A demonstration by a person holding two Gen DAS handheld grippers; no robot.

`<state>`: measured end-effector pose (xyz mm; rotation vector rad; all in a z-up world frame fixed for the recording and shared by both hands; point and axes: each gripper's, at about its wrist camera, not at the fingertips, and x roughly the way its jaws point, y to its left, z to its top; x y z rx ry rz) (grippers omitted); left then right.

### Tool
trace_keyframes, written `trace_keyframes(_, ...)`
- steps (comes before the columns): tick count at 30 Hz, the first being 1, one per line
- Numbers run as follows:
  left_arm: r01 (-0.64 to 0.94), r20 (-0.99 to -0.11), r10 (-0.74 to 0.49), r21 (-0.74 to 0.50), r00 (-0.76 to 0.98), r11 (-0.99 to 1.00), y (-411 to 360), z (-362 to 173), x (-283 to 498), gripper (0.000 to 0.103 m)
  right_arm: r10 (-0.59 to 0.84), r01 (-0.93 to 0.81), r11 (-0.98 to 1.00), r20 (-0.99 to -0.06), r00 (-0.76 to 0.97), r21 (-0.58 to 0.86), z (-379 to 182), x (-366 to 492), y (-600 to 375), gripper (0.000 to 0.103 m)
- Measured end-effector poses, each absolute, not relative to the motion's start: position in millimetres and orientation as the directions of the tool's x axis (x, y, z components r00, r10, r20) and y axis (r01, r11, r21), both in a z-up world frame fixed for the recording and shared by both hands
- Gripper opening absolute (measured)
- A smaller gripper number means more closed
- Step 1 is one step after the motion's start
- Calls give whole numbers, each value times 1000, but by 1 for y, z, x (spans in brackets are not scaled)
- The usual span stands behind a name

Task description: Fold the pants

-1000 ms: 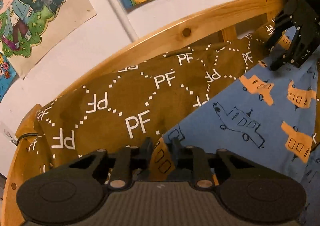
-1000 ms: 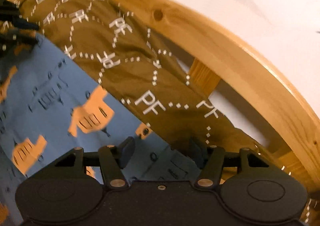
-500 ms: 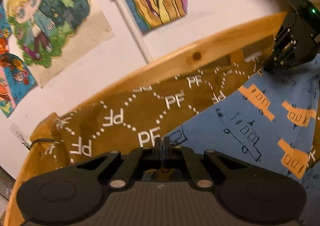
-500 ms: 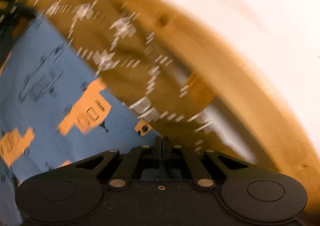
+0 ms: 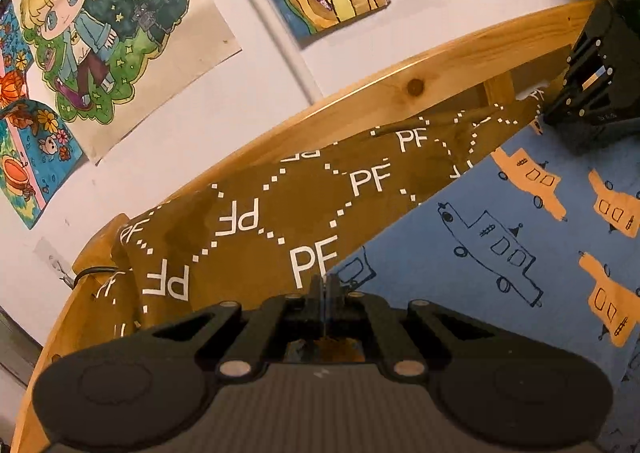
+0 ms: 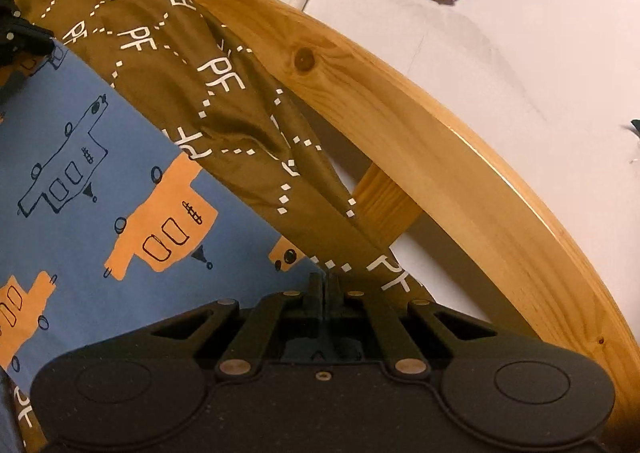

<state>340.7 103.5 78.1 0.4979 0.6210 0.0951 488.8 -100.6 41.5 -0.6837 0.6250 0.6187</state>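
The pants are blue fabric (image 5: 460,253) printed with orange and outlined trucks, also in the right wrist view (image 6: 100,181). They lie on a brown bedcover (image 5: 260,213) printed with white "PF" letters. My left gripper (image 5: 325,285) is shut on one edge of the pants. My right gripper (image 6: 325,285) is shut on the other corner of that edge, by the brown cover (image 6: 160,65). The right gripper's black body shows at the upper right of the left wrist view (image 5: 592,93). The pants edge is stretched between the two.
A curved wooden bed rail (image 5: 400,101) runs behind the cover, also in the right wrist view (image 6: 440,157). The white wall behind holds coloured drawings (image 5: 100,25) and a thin white pipe (image 5: 272,33).
Both grippers went from open around the pants edge to shut on it. Both then rose and tilted up, lifting the edge, so more wall shows.
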Motion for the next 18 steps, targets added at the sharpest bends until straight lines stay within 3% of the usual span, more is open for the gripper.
trace_keyframes(10, 129, -421, 83, 451, 903, 883, 104, 97, 289, 0, 412, -681, 619, -576, 706, -392, 81, 418, -148, 0)
trace_keyframes(18, 232, -348, -51, 503, 936, 833, 89, 101, 216, 0, 469, -702, 596, -541, 698, -389, 109, 340, -184, 0)
